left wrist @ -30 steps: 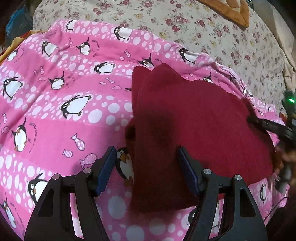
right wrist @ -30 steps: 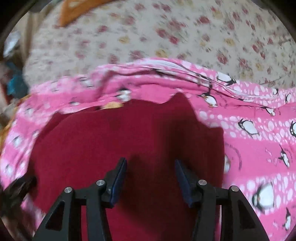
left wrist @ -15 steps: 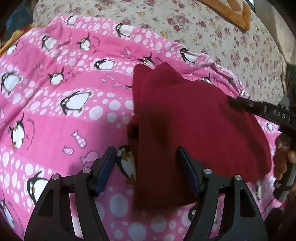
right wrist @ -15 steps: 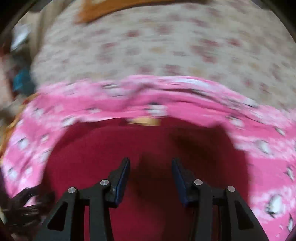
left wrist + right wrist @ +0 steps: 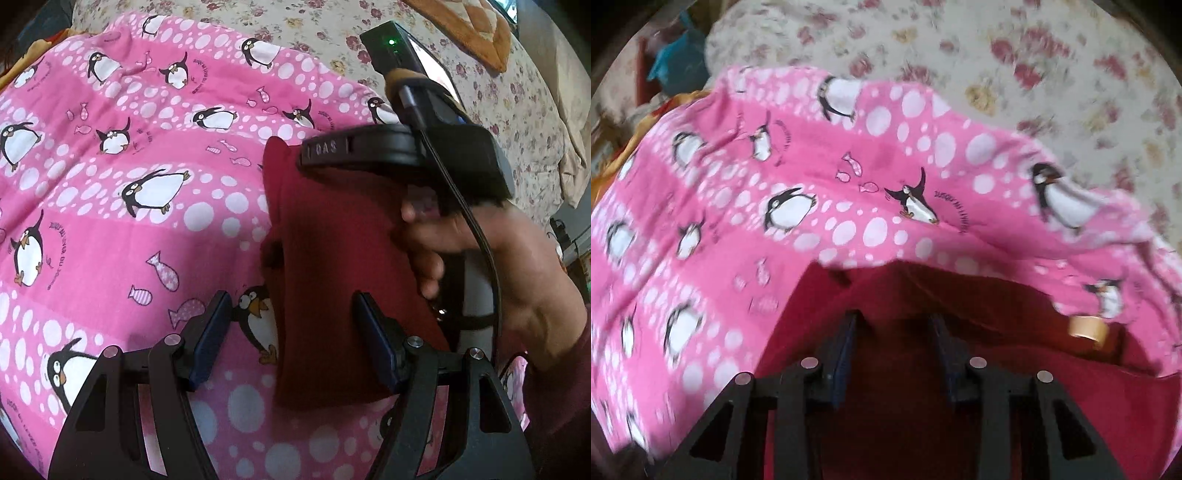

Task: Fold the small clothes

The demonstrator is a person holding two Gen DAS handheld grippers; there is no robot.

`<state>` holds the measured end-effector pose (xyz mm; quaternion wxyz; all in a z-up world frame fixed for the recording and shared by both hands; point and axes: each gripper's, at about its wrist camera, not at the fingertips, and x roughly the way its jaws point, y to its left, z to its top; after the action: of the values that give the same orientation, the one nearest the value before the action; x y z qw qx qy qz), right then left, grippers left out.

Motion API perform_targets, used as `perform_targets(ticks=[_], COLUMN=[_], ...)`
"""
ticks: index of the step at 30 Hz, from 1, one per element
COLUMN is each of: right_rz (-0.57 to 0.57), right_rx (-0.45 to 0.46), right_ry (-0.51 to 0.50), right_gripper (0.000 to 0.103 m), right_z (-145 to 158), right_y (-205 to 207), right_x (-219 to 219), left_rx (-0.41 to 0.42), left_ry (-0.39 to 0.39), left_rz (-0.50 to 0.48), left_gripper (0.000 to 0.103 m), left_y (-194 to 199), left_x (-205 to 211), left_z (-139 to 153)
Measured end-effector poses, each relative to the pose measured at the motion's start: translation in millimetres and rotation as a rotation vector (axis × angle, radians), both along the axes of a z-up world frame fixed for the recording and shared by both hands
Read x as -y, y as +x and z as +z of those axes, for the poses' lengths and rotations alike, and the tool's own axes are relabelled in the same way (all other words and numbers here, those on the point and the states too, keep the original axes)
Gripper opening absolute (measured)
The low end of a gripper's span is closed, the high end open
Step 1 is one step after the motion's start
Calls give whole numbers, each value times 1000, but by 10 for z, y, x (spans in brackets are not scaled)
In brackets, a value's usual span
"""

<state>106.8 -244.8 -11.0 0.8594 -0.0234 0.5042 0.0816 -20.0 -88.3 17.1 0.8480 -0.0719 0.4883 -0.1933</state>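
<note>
A dark red garment [image 5: 332, 258] lies centre-right on the pink penguin blanket [image 5: 110, 221]. The left gripper [image 5: 291, 332] gapes, holding nothing. The right gripper [image 5: 892, 332] has been closing, seemingly pinching the red cloth, though it's blurred.

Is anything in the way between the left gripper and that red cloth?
Nothing visible. The left gripper hangs open right at the red cloth, one finger over it. The right gripper is over the cloth's far side, not between.

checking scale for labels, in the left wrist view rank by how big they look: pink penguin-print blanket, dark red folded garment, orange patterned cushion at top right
1. pink penguin-print blanket
2. dark red folded garment, partly hidden by the right gripper and hand
3. orange patterned cushion, cropped by the frame and farther away, so its true size is unsure
</note>
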Motion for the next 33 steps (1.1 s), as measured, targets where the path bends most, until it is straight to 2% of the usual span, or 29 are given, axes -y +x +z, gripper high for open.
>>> perform_targets(ticks=[6, 9, 11, 15, 20, 23, 26, 27, 28, 29, 30, 31, 33], right_rz=[-28, -22, -11, 41, 72, 63, 82, 89, 88, 99, 112, 122, 108], right_rx=[-16, -6, -4, -12, -27, -72, -54, -44, -34, -20, -9, -1, 16], right_ry=[82, 186, 204, 178, 160, 101, -2, -21, -30, -12, 14, 43, 92], right_gripper=[39, 54, 58, 61, 73, 73, 73, 66, 54, 50, 35, 28, 24], right_z=[124, 240, 288, 351, 314, 138, 32, 37, 56, 105, 152, 215, 332], right_y=[-3, -176, -292, -367, -304, -234, -224, -234, -246, -273, -299, -330, -391], right_x=[130, 230, 217, 83, -154, -282, -381, -387, -374, -344, -318, -276, -160], left_rx=[7, 4, 4, 8, 7, 8, 4, 1, -2, -5, -11, -17, -18], left_ry=[10, 8, 7, 6, 4, 7, -5, -18, -33, -57, -90, -115, -138], left_rz=[-4, 0, 3, 3, 4, 4, 4, 6, 8, 12, 17, 19, 16], left_gripper=[70, 70, 70, 70, 71, 71, 71, 71, 71, 71, 71, 71, 71], left_y=[-3, -4, -19, -32, -39, -29, 1, 11, 22, 39, 60, 80, 105], left_x=[18, 18, 15, 16, 19, 33, 29, 16, 5, -9, -23, -27, -7], left_z=[5, 5, 7, 2, -5, -7, -9, -6, -5, -2, -5, -11, -16])
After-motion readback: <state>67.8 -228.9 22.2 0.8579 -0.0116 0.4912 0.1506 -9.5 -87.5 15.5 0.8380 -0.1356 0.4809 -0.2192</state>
